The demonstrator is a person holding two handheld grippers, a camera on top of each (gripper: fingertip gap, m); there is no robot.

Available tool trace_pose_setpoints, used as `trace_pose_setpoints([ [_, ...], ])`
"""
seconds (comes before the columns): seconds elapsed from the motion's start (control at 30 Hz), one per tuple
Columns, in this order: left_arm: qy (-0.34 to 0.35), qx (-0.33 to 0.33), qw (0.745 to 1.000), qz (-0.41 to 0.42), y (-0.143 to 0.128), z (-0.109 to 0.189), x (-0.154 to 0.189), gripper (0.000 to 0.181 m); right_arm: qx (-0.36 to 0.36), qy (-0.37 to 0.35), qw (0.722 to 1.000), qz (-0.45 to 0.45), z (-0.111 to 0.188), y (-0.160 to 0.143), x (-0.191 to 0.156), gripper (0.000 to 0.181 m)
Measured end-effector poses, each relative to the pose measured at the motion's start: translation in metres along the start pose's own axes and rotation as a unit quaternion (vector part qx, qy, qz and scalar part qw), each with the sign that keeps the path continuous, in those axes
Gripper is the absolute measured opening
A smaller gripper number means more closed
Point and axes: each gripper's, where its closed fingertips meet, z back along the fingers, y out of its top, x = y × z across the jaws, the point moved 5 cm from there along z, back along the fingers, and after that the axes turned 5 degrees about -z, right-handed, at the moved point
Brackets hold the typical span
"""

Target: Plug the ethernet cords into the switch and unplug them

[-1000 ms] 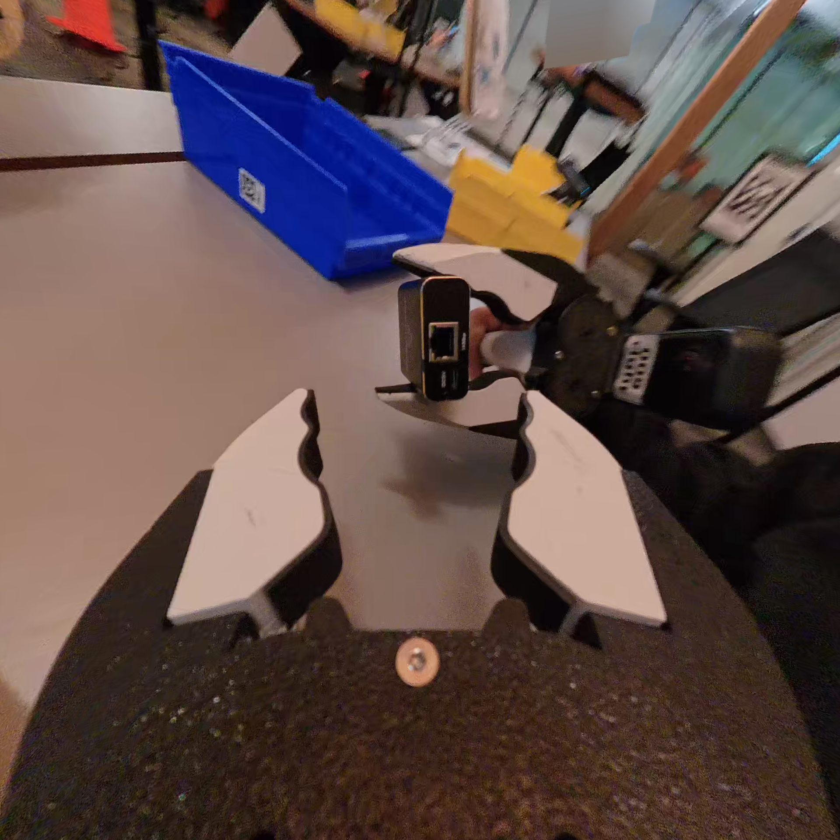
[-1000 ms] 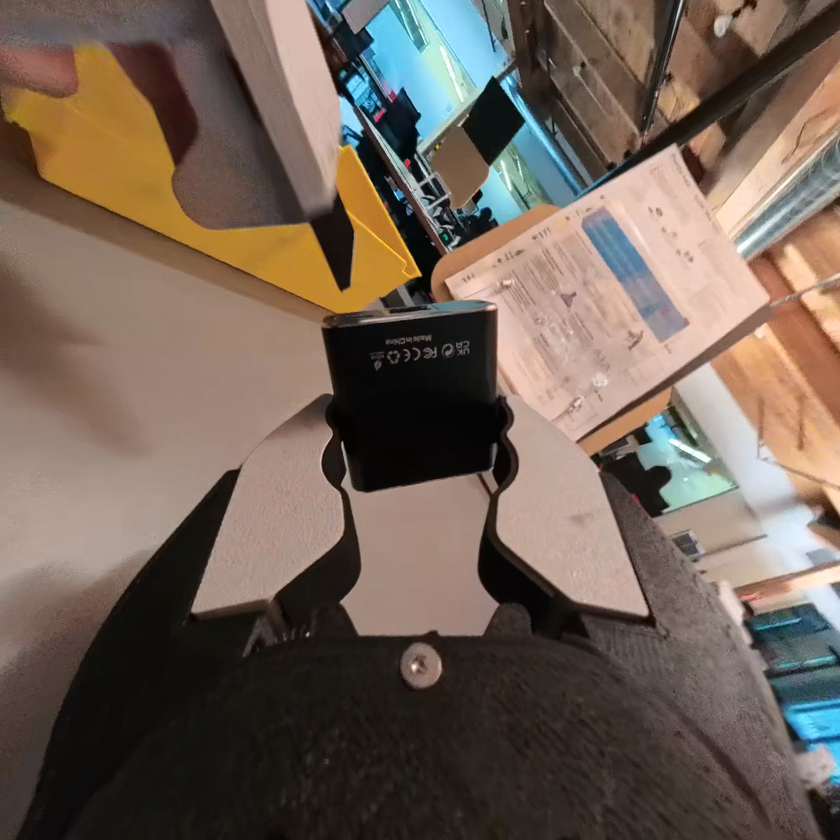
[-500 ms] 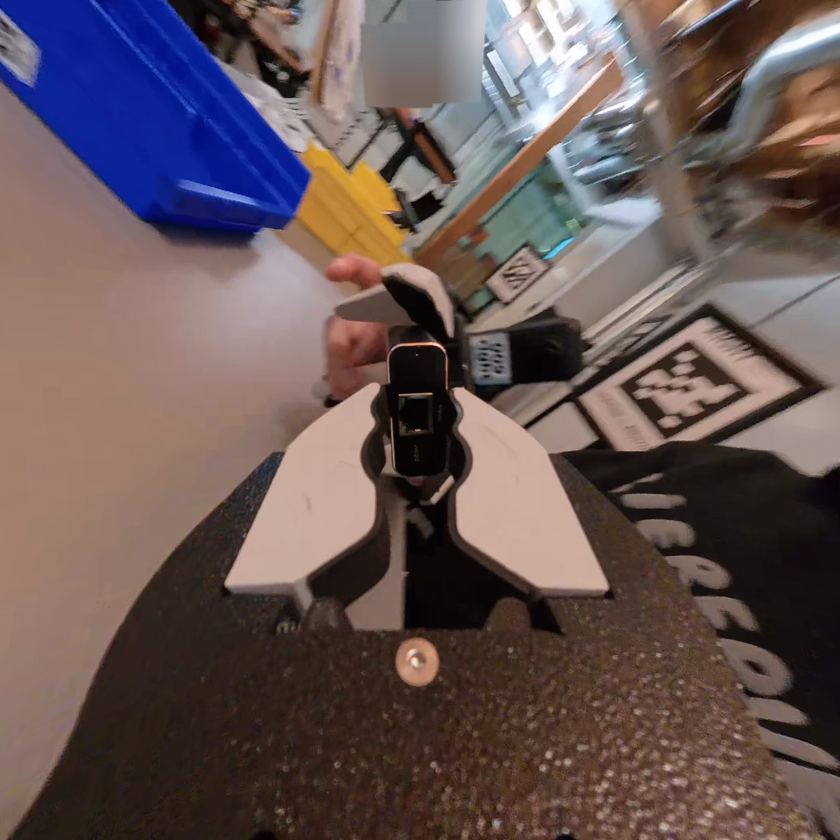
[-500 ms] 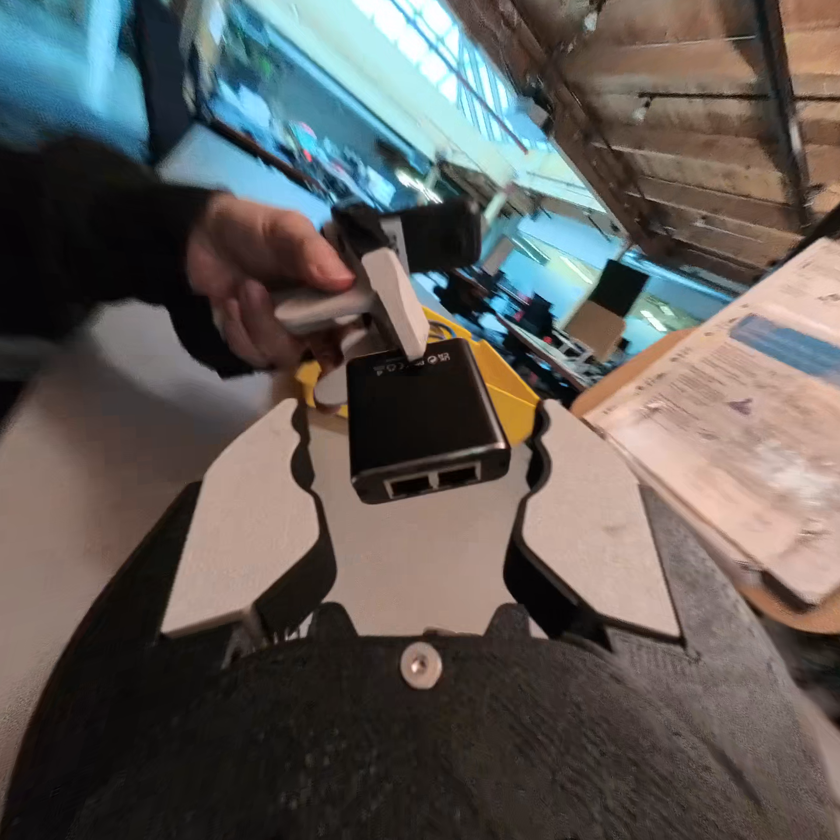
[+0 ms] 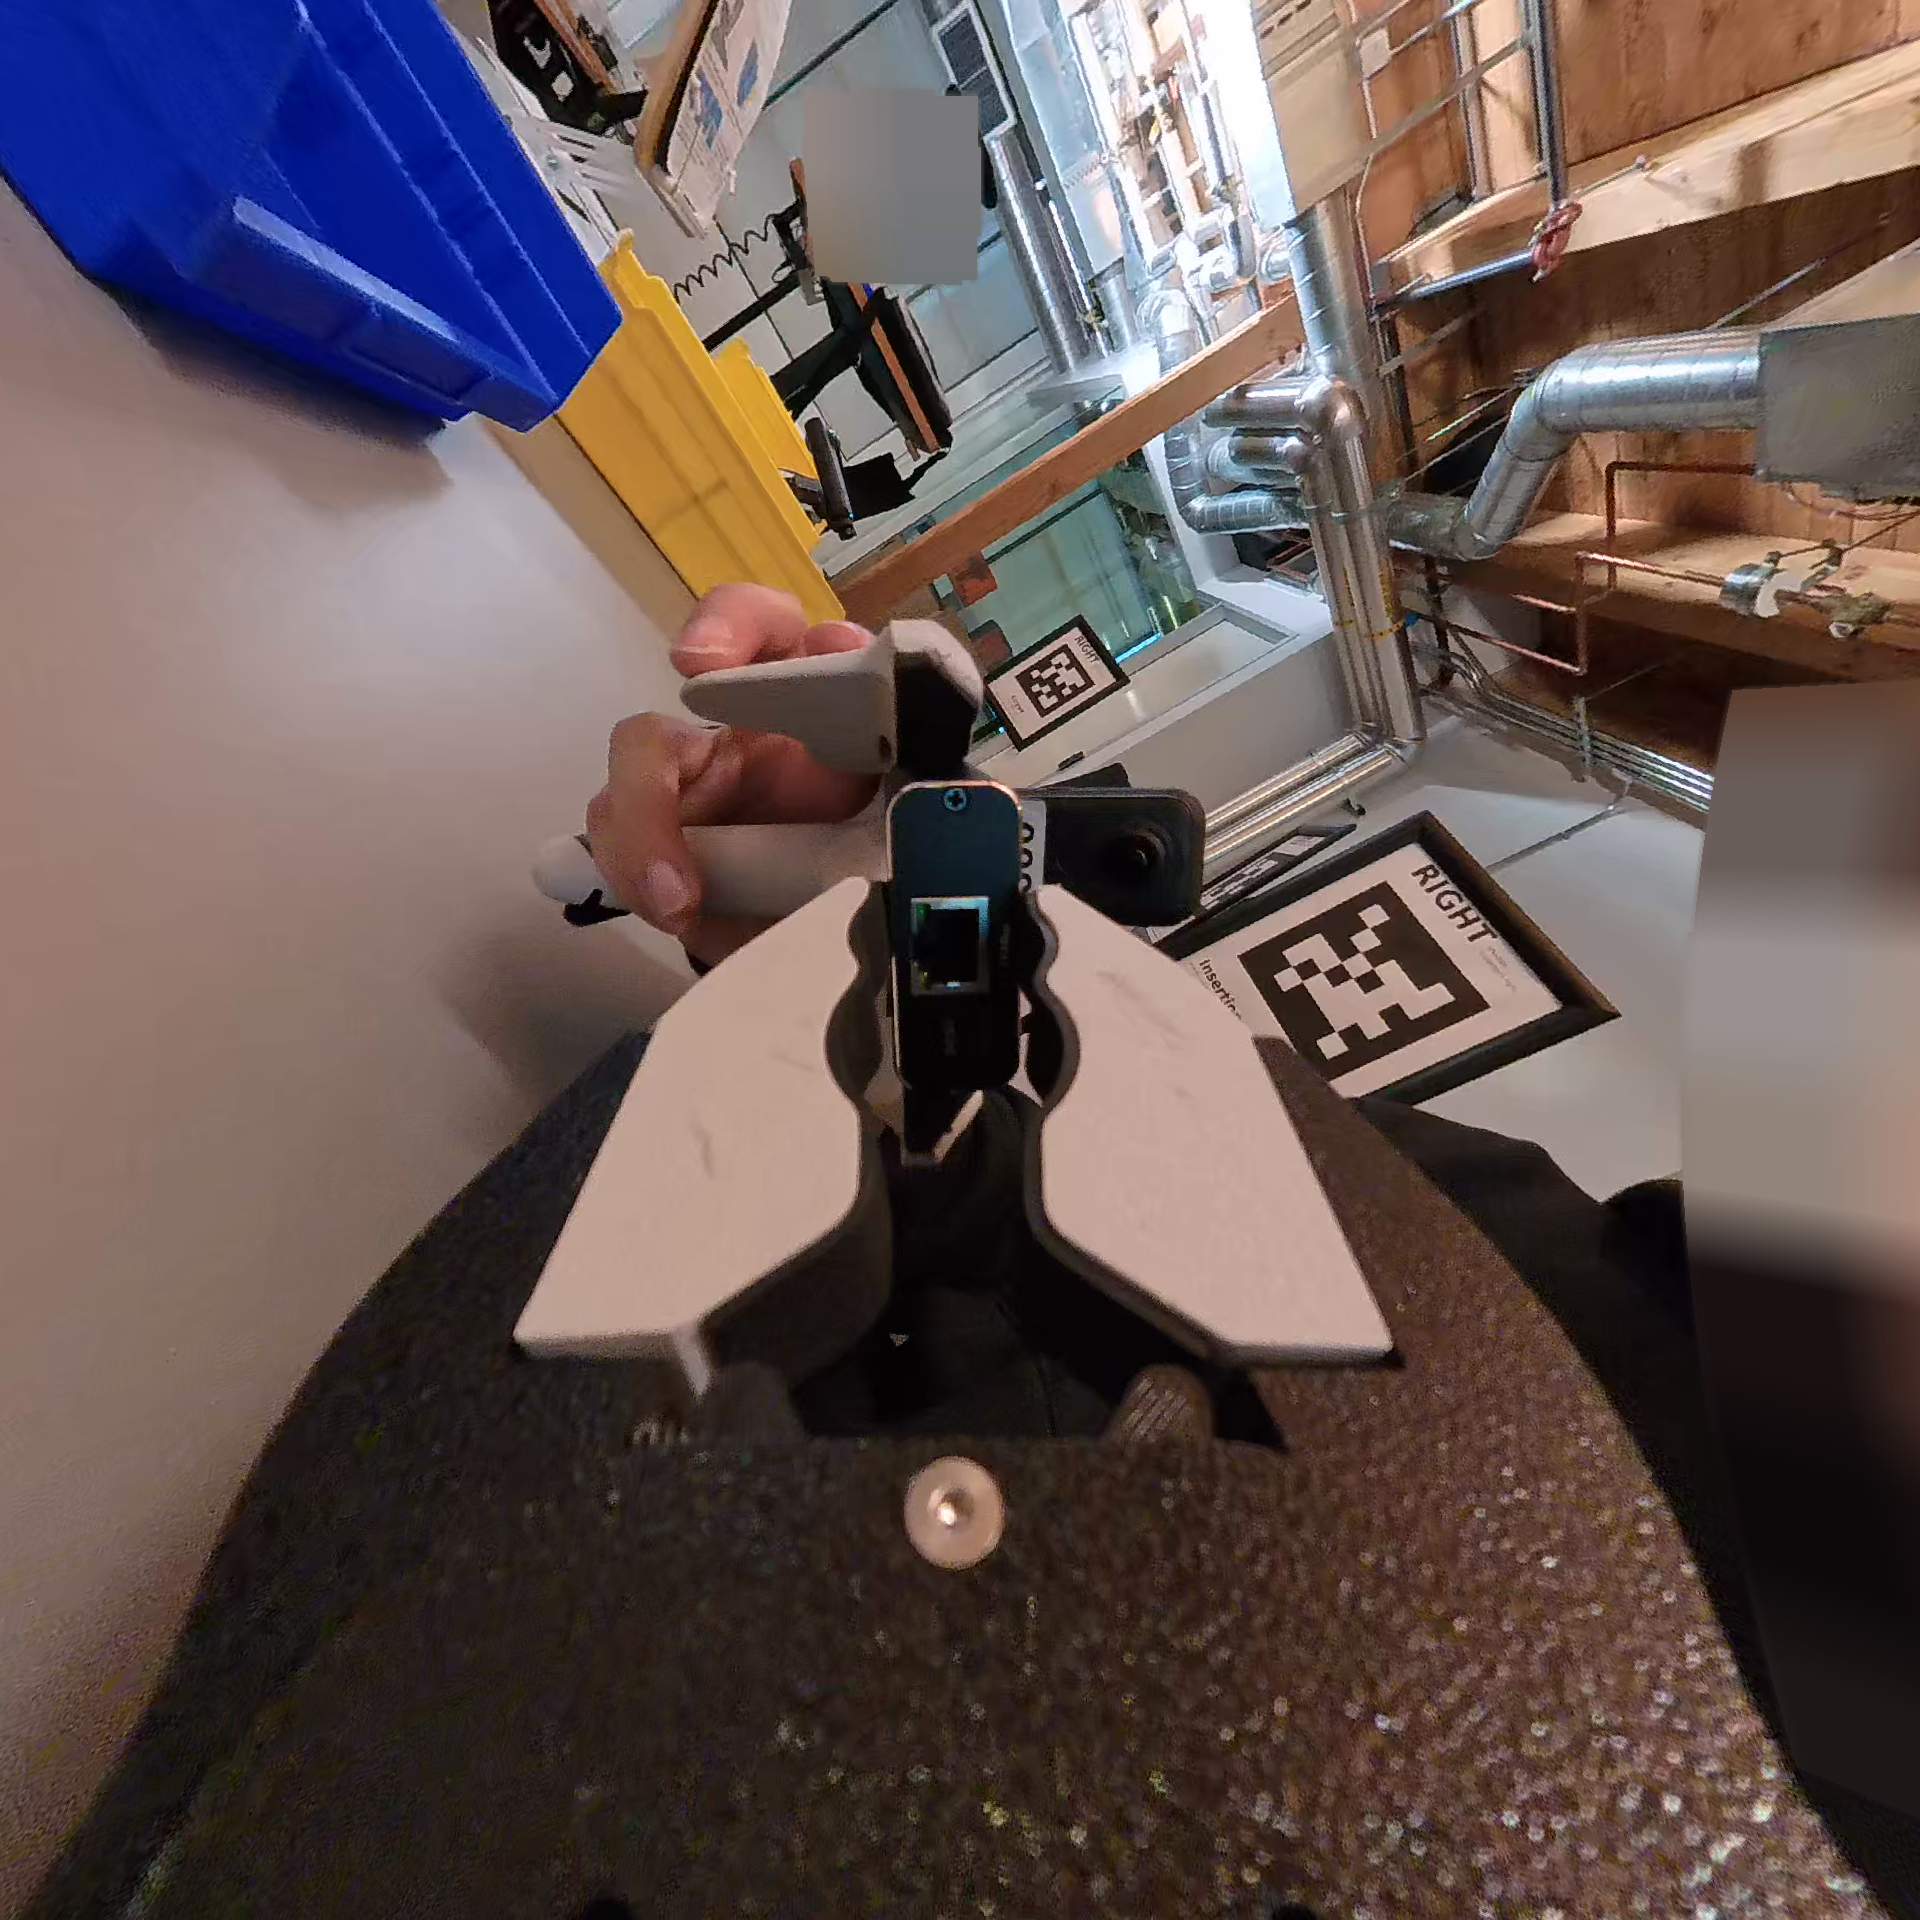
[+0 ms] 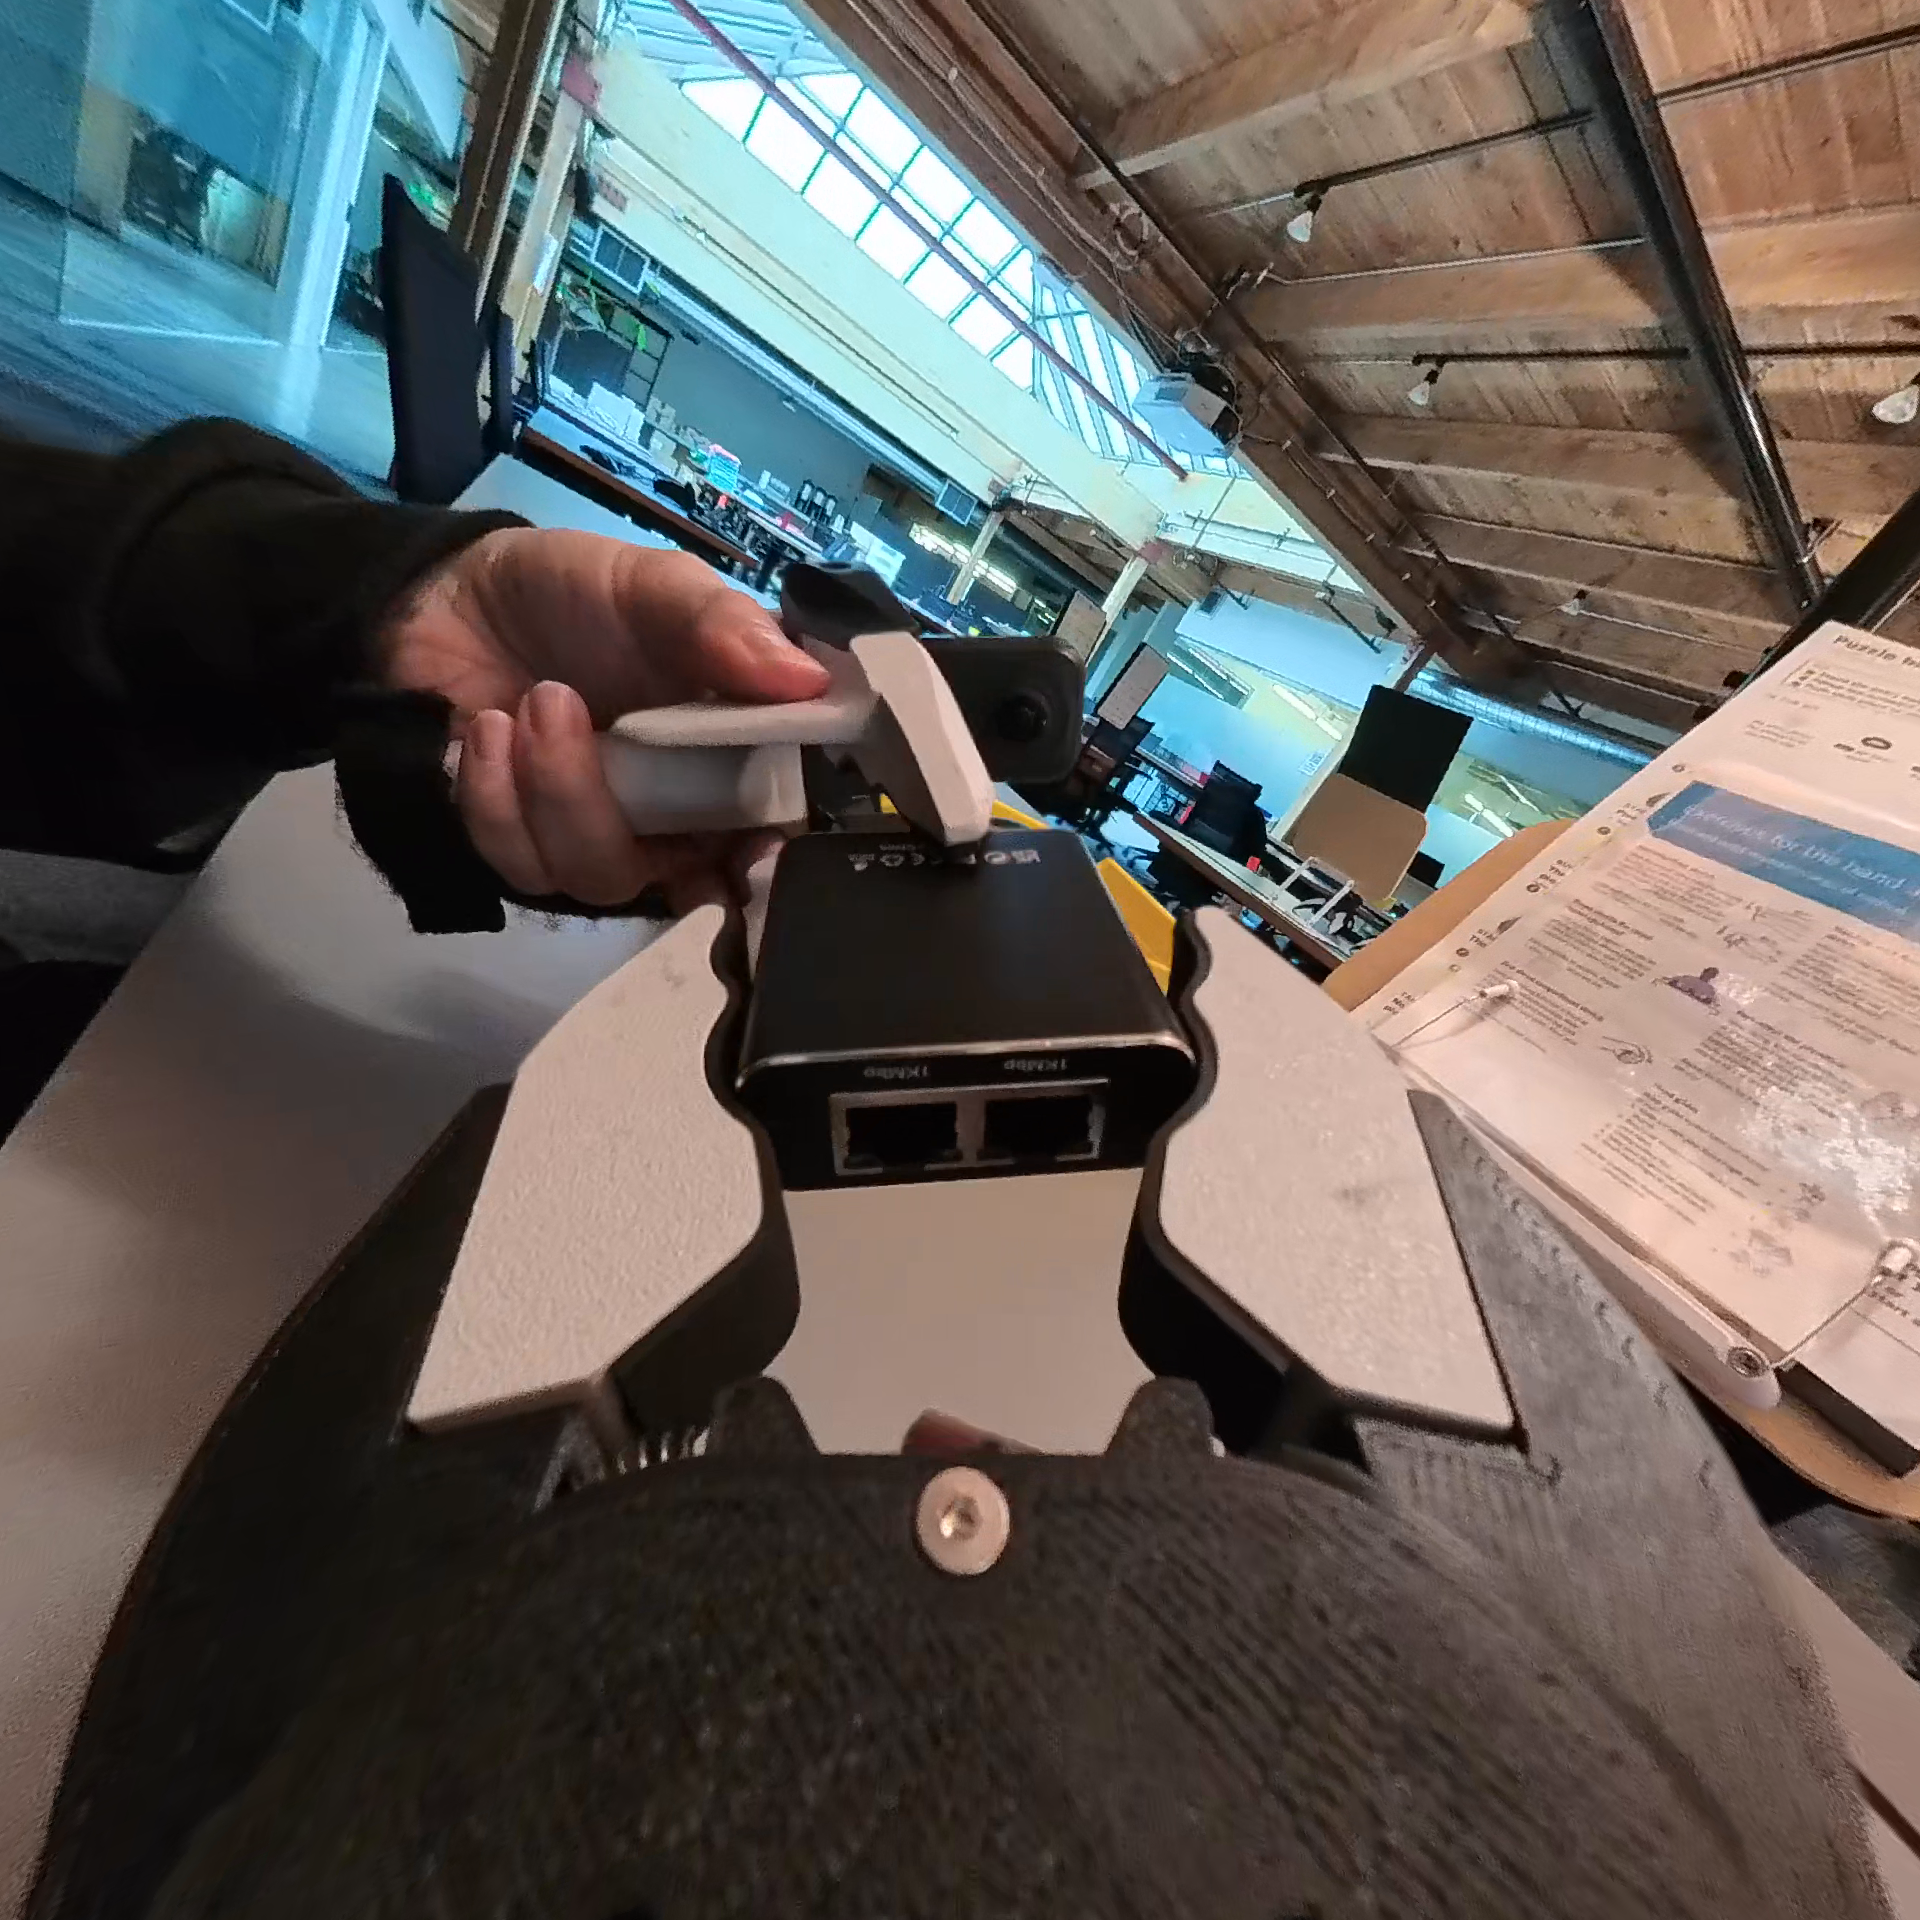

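The switch (image 5: 951, 935) is a small black box held in the air between both grippers. My left gripper (image 5: 951, 899) is shut on its thin sides, and the end with one empty port faces this camera. In the right wrist view the switch (image 6: 956, 987) shows two empty ports toward the camera. My right gripper (image 6: 956, 925) has its fingers against both sides of the box. The right gripper's fingers (image 5: 800, 707) show above and below the switch in the left wrist view. The left gripper's finger (image 6: 925, 748) sits on the switch's far end. No cord is in view.
A blue bin (image 5: 260, 187) and a yellow bin (image 5: 686, 457) stand at the far side of the white table (image 5: 260, 831). A framed marker board (image 5: 1382, 966) lies at the right. A sheet on a clipboard (image 6: 1662, 1039) stands right. Hands (image 6: 582, 665) grip the handles.
A second ago only the right gripper held the switch. The left gripper closed on it, the right opened and turned, and its fingers have now closed in on the switch's sides again.
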Motion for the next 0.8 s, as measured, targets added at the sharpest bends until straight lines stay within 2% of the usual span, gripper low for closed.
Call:
trace_pose_setpoints([
  [0.33,0.028,0.032,0.999,0.010,0.003,0.000,-0.010,0.023,-0.032,-0.010,0.999,-0.039,0.000,-0.011,0.003,0.075],
  [0.5,0.033,0.044,0.998,0.019,0.005,0.002,-0.016,0.025,-0.049,0.000,0.991,-0.124,-0.001,-0.017,0.005,0.076],
  [0.63,0.107,0.039,0.991,-0.074,0.010,0.006,-0.014,0.029,-0.028,0.013,0.982,-0.189,-0.002,-0.021,0.005,0.076],
  [0.8,0.200,0.050,0.958,-0.197,0.025,0.019,0.003,0.034,-0.007,0.001,0.972,-0.236,0.004,-0.029,0.013,0.076],
])
